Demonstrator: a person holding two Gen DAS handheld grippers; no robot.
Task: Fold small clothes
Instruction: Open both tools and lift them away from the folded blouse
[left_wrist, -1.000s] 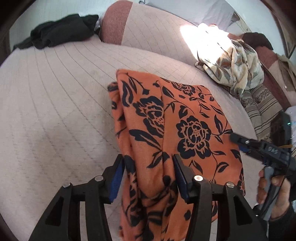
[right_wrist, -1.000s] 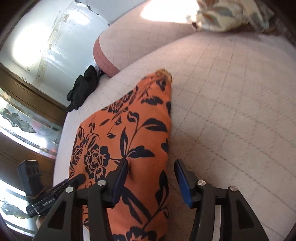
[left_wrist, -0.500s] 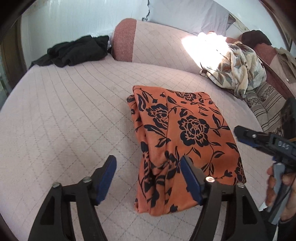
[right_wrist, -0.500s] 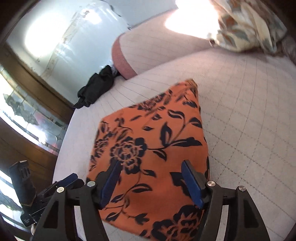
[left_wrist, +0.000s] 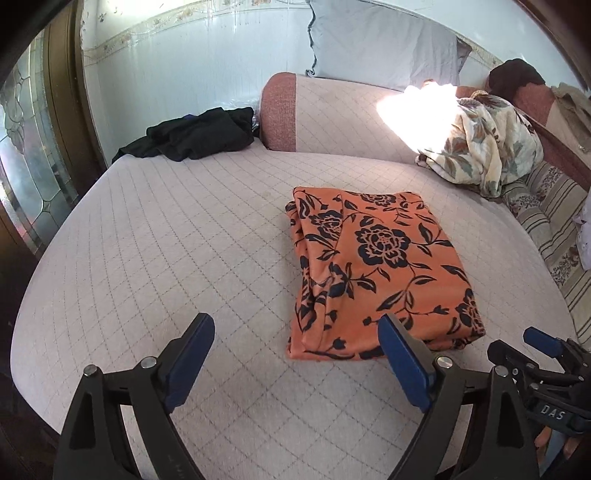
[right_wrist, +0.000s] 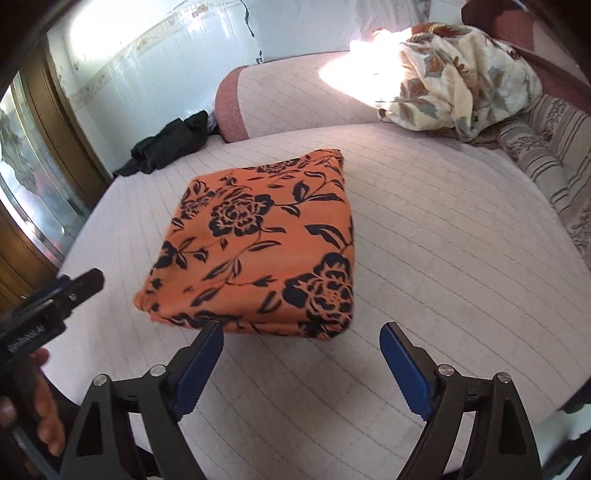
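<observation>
An orange cloth with black flowers (left_wrist: 373, 266) lies folded into a flat rectangle on the quilted bed (left_wrist: 166, 258). It also shows in the right wrist view (right_wrist: 258, 243). My left gripper (left_wrist: 295, 332) is open and empty, held back from the cloth's near edge. My right gripper (right_wrist: 301, 336) is open and empty, just short of the cloth's near edge. Each gripper shows in the other's view, the right one at the lower right (left_wrist: 535, 354) and the left one at the left (right_wrist: 55, 295).
A black garment (left_wrist: 195, 134) lies at the bed's far left corner. A pink bolster (left_wrist: 332, 110) runs along the back. A cream floral blanket (left_wrist: 484, 147) is heaped at the far right, beside striped cushions (left_wrist: 554, 236). A wooden door with glass stands at the left.
Both grippers opened, let go of the orange cloth and drew back from it. The cloth now lies flat and folded on the bed.
</observation>
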